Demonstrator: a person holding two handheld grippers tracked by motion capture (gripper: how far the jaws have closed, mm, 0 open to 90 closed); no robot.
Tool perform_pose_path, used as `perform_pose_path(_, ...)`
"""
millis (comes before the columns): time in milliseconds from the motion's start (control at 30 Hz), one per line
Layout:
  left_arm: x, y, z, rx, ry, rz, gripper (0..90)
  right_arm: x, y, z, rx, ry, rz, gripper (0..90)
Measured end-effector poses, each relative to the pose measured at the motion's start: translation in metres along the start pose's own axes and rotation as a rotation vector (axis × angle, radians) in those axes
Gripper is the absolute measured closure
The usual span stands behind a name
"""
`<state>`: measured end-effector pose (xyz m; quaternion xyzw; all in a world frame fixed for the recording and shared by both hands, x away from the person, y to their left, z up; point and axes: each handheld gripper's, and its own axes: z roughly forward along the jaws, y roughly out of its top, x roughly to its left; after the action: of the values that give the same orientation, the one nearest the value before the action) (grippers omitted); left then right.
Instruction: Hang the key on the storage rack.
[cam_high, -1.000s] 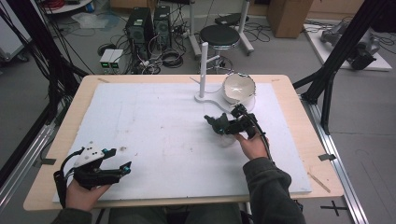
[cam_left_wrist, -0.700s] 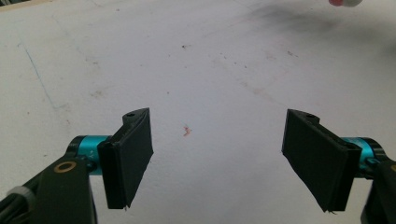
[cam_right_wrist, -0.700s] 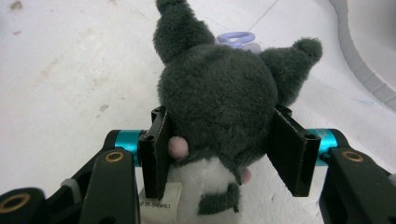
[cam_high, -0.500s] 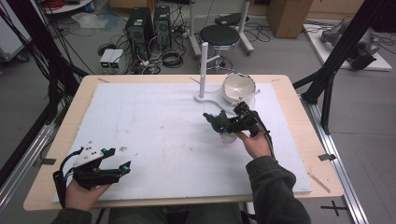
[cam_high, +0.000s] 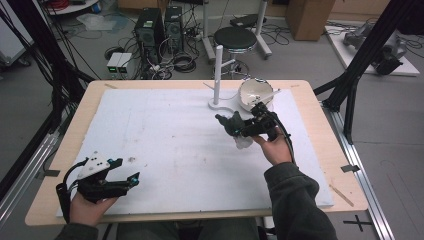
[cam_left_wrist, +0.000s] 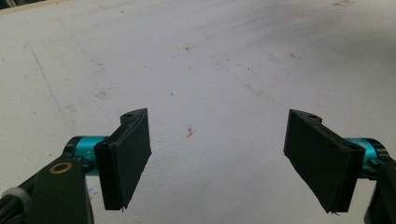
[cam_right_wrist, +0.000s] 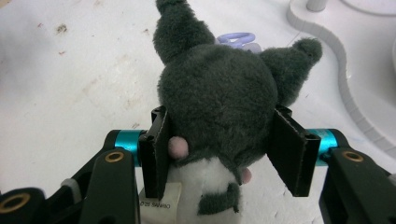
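Note:
A dark grey plush toy with two ears and a white body is clamped at the head between the jaws of my right gripper. In the high view the right gripper holds the plush toy at the table's right middle, with its white body hanging low over the mat. My left gripper rests near the front left edge. Its jaws stand wide open over bare mat, as the left gripper view shows.
A white stand with an upright post and a curved base sits just beyond the plush. Right of the stand is a white bowl holding a stick. A purple ring lies behind the toy. The white mat covers the table.
The right gripper has drifted slightly left and away with the plush in it. The left gripper has stayed put.

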<state>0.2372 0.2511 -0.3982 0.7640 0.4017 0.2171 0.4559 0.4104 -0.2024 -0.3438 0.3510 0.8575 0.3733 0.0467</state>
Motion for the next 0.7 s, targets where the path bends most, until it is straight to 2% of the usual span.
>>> perform_pose_path(500, 0.001, 0.0, -0.001, -0.003, 0.003, -0.002, 22.9, 0.001, 0.016, -0.014, -0.032, 0.031, -0.005, 45.0)
perform_pose_path(700, 0.0, 0.0, -0.001, -0.006, 0.005, -0.006, 22.9, 0.002, 0.025, -0.019, -0.047, 0.028, -0.02, 44.9)
